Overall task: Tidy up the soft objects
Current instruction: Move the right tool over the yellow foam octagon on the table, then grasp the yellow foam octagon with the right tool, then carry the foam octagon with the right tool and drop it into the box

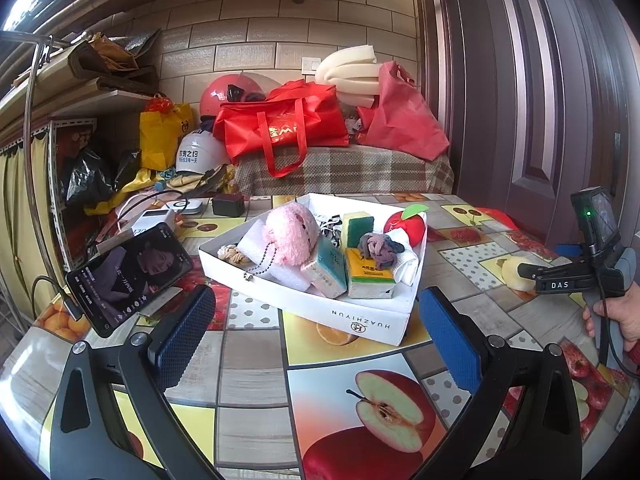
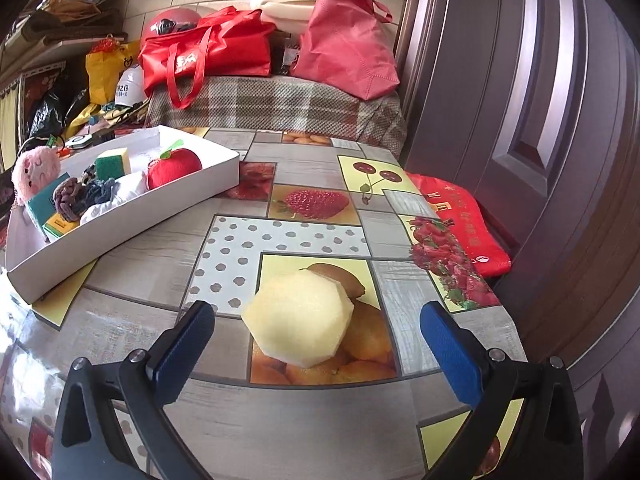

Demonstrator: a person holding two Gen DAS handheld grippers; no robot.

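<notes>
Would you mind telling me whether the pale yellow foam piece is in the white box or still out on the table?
Out: the foam piece lies on the table, apart from the white box.

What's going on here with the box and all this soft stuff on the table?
A person is sorting soft objects into a white box using two hand-held grippers. The box already holds a pink plush, a red plush apple, sponges and cloths. One pale yellow foam piece lies on the table outside it. The right hand-held gripper is open around the foam, not gripping. The left hand-held gripper is open and empty, facing the box.
</notes>
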